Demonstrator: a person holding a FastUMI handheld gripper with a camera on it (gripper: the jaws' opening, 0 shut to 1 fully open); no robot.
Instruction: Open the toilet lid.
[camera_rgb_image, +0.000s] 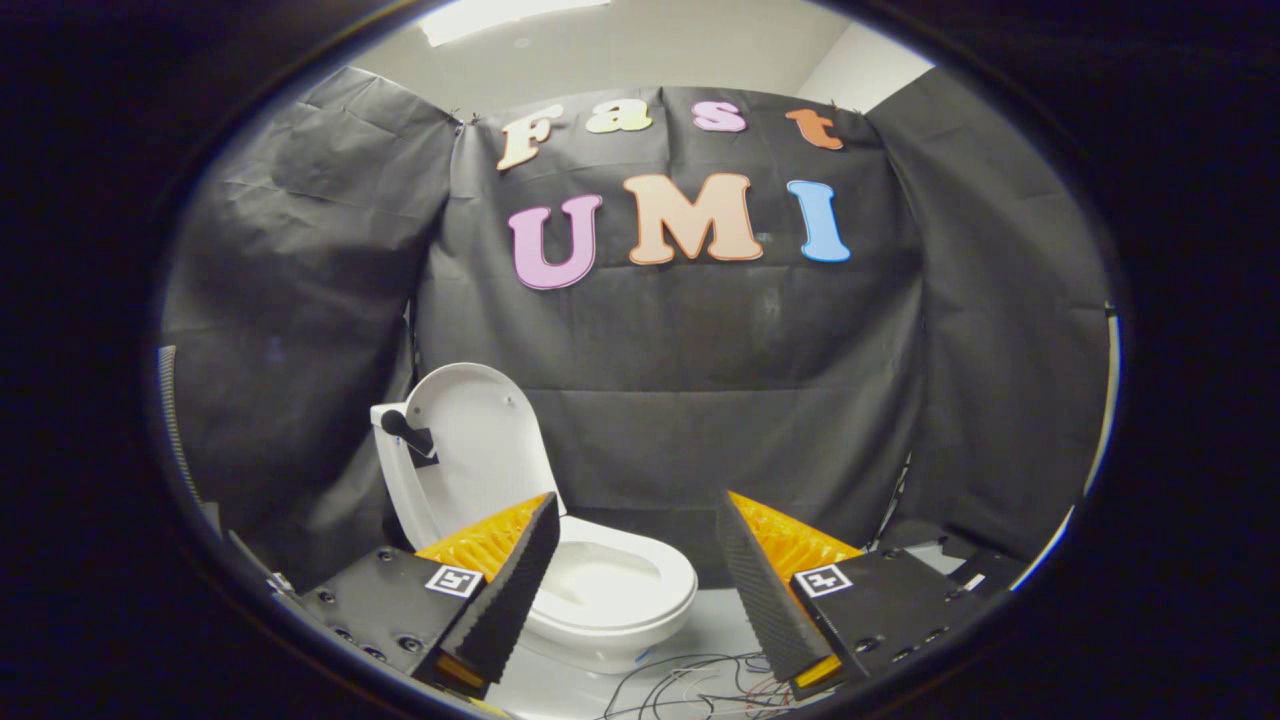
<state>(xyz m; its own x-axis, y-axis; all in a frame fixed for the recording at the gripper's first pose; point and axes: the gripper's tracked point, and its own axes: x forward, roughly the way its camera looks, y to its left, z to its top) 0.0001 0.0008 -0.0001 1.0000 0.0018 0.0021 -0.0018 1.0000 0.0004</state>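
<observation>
A small white toilet (610, 590) stands on the floor beyond my fingers, partly behind the left fingertip. Its lid (470, 440) stands raised, leaning back against the tank, and the bowl and seat lie uncovered. A dark handle (405, 430) sticks out at the tank's side. My gripper (635, 520) is open, fingers wide apart with nothing between them, held back from the toilet. The left finger (505, 590) overlaps the bowl's near left rim in the view; the right finger (760, 590) sits to the right of the bowl.
Black cloth walls (700, 400) close the booth behind and on both sides. Loose thin wires (690, 680) lie on the pale floor (715, 625) just in front of the toilet, between my fingers.
</observation>
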